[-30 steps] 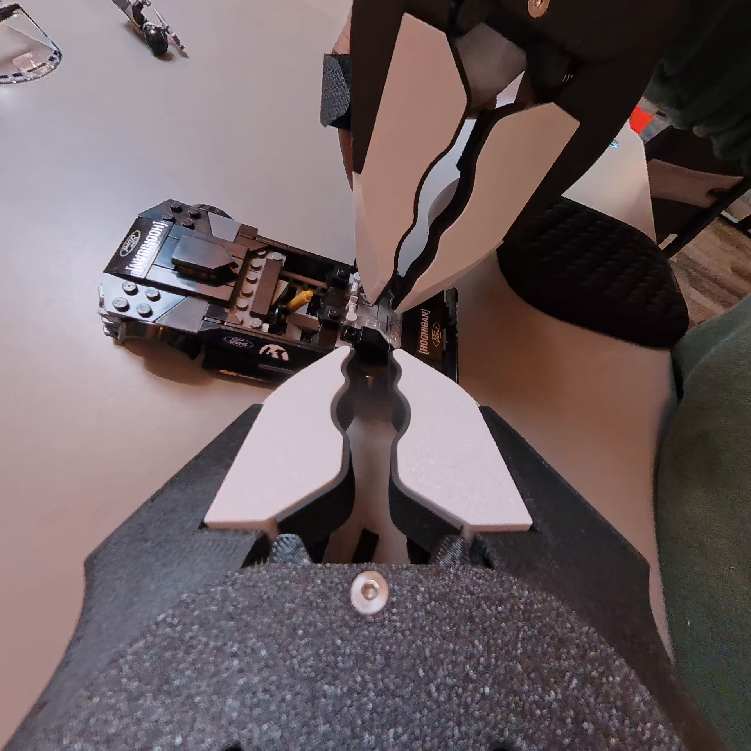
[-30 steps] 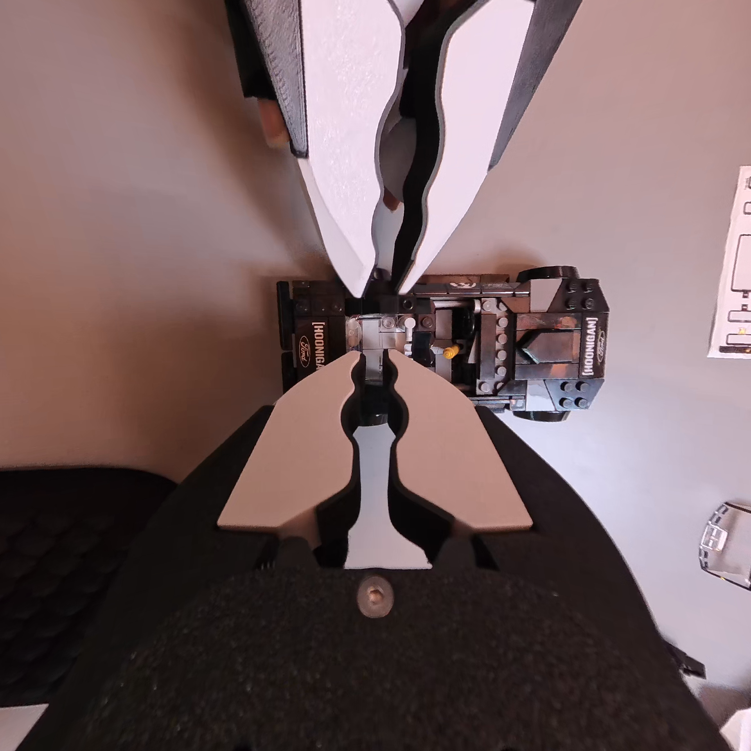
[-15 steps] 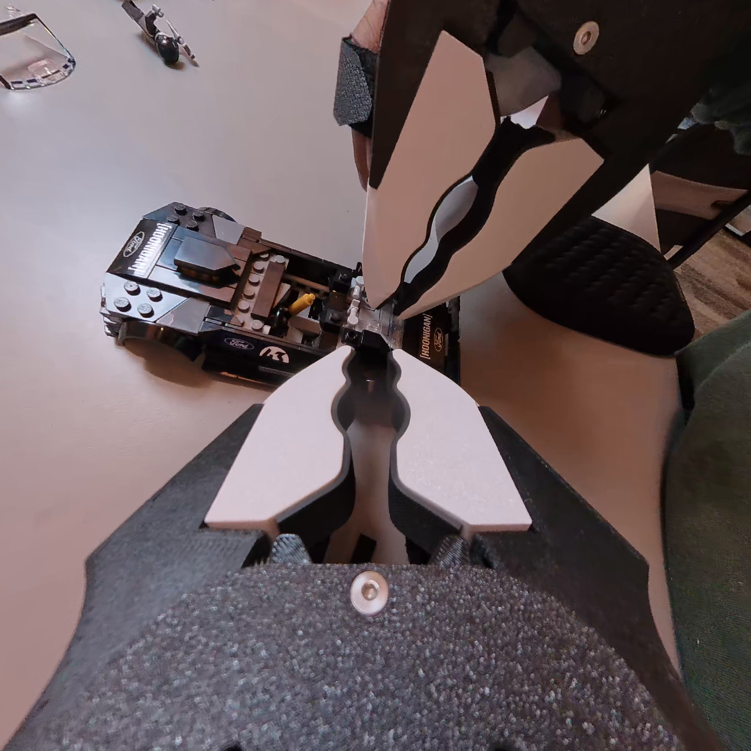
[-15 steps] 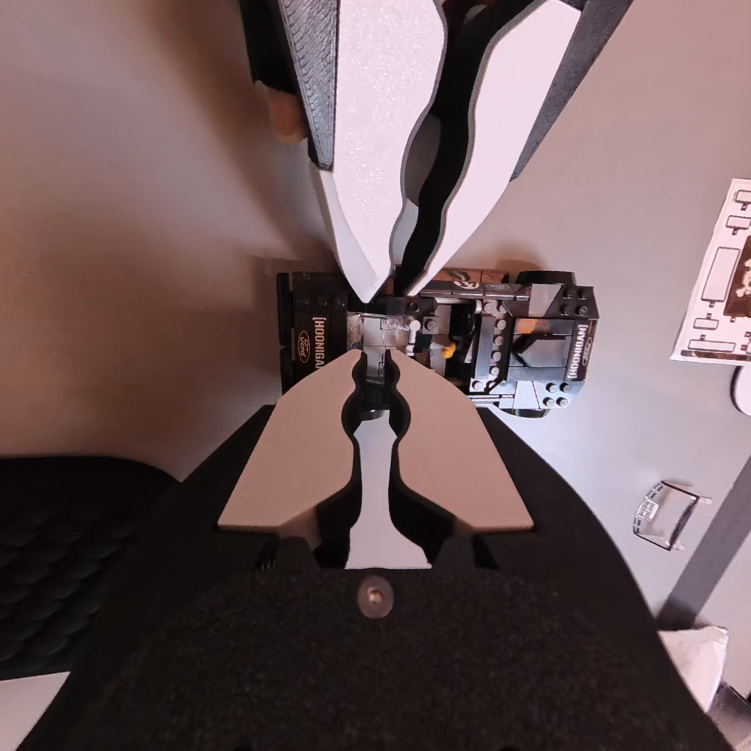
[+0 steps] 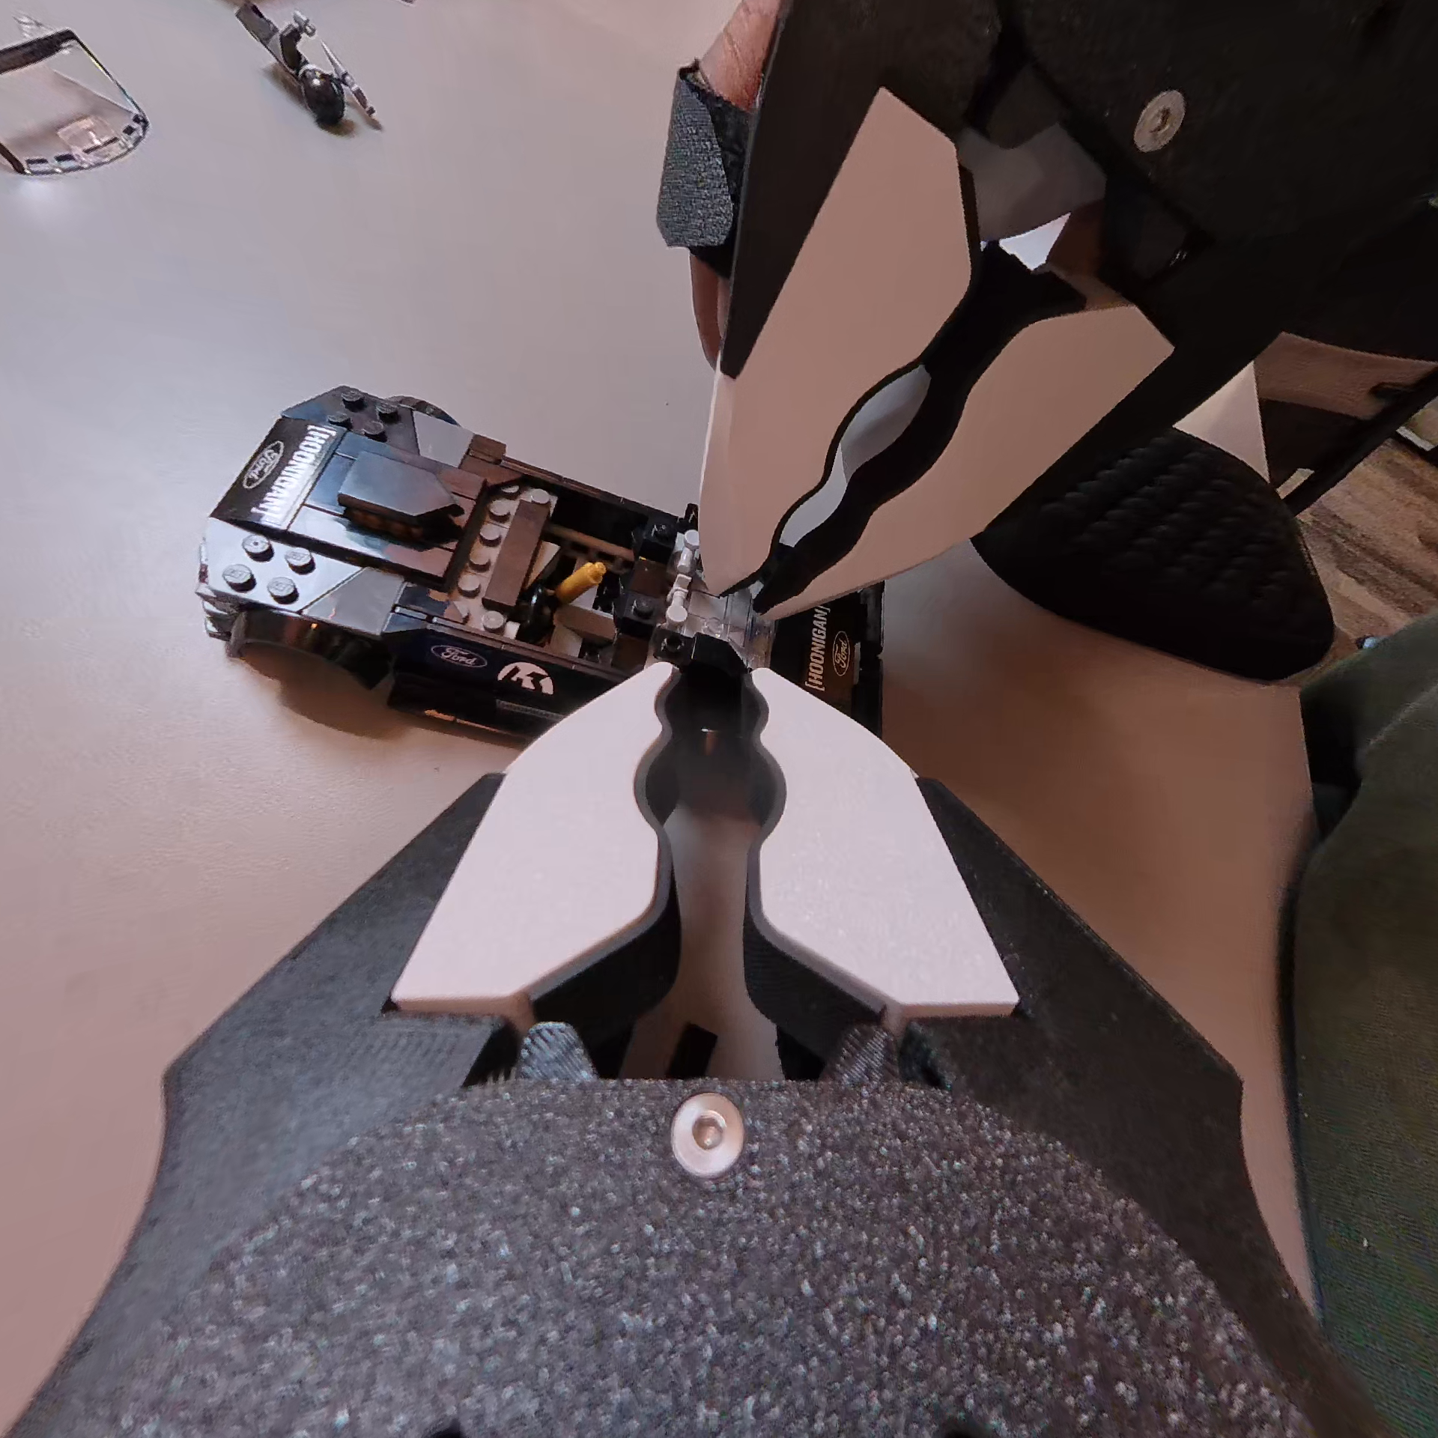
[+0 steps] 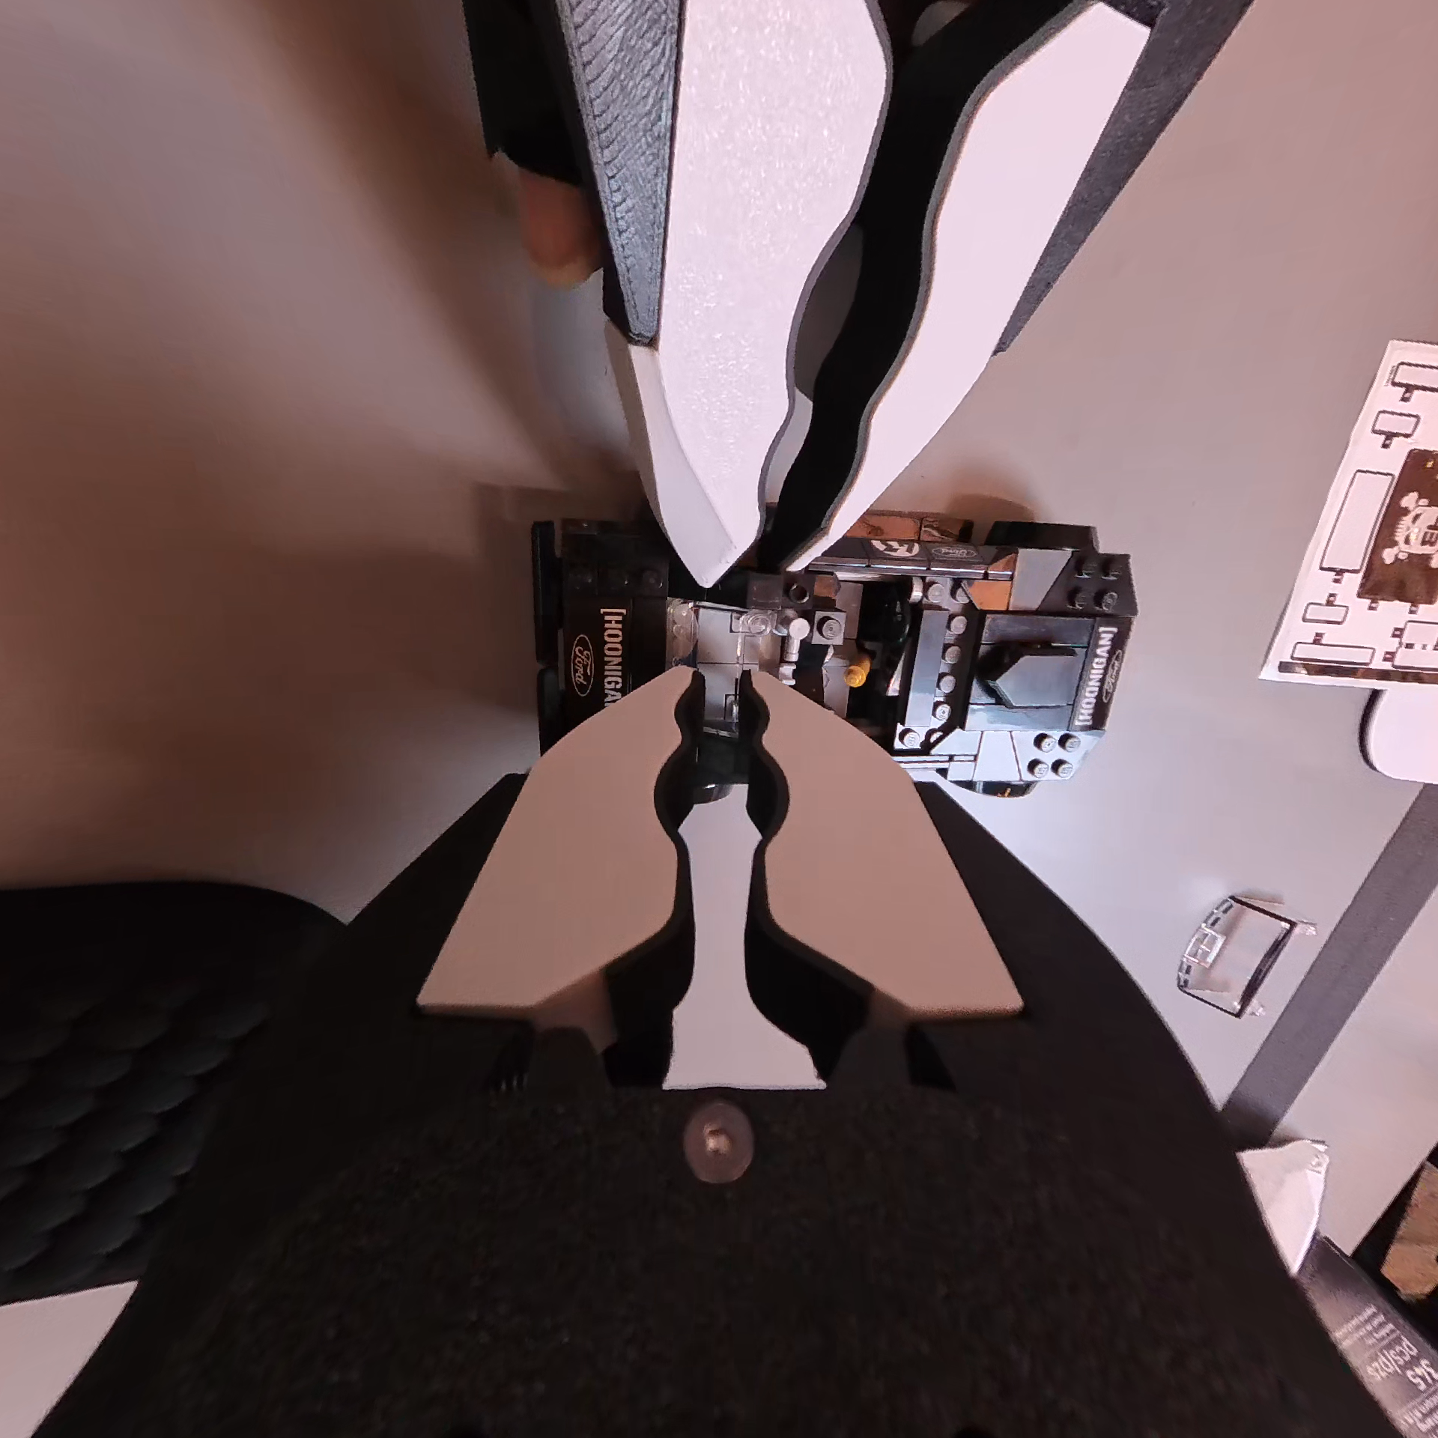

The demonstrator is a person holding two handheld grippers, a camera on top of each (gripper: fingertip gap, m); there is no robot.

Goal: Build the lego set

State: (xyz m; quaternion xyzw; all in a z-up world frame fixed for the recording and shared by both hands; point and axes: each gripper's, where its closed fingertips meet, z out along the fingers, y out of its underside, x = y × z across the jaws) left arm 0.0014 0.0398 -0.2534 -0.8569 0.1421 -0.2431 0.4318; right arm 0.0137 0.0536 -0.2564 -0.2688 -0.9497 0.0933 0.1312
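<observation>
In the left wrist view, the black toy car (image 5: 498, 576) is seen in the middle of the frame, lying on the pale table (image 5: 233, 895). The left gripper (image 5: 704, 673) is at the car's near side, toward its back end. Its jaws are nearly closed and a small black part of the car is pinched between the tips. The right gripper (image 5: 743, 595) comes down from the upper right. Its tips are almost together and are pressed on the clear piece (image 5: 727, 615) on top of the car. Whether that piece is really held cannot be told. A clear windshield part (image 5: 62, 101) is seen at the upper left, well apart from the car.

In the right wrist view, the car (image 6: 1011, 669) is laid across the middle of the frame. The right gripper (image 6: 720, 681) is seen from the bottom, with a thin gap between its tips over the clear piece (image 6: 720, 646). The left gripper (image 6: 759, 556) comes from the top. A sticker sheet (image 6: 1369, 529) is at the right edge.

The car is judged to be light and stiff, but bits can be popped off easily. The shiny sides are likely slippery. It is best held low on the solid body, and small parts are best pushed straight down.
</observation>
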